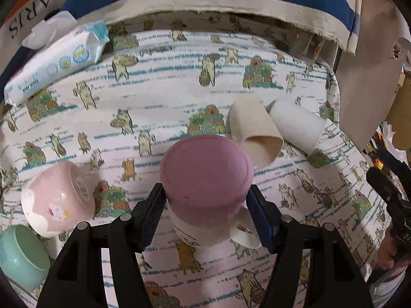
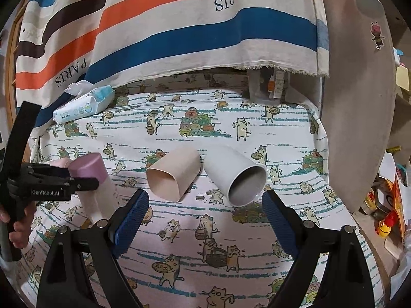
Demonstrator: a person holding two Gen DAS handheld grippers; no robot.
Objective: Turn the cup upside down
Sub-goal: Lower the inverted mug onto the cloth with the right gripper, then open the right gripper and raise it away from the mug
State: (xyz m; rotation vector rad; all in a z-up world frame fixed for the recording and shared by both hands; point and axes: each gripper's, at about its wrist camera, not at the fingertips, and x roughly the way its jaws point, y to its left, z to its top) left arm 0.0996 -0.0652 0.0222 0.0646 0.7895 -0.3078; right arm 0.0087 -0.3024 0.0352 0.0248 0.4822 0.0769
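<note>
Lettering reading "PARIS" and "HERMES" runs across the striped cloth [image 2: 179, 25] at the frame's top. Centre frame, the left gripper [image 1: 205, 210] clenches the purple-bottomed mug [image 1: 205, 174], upside down. The right gripper [image 2: 205, 215], lower centre, gapes empty; "GenRobot.AI" marks the other tool.

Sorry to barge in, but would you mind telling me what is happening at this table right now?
A person works two handheld grippers over a cat-print tablecloth. The left gripper is clamped on a purple-and-white mug, held with its purple base up. The right gripper is open and empty, aimed at a beige cup and a white cup lying on their sides.
</note>
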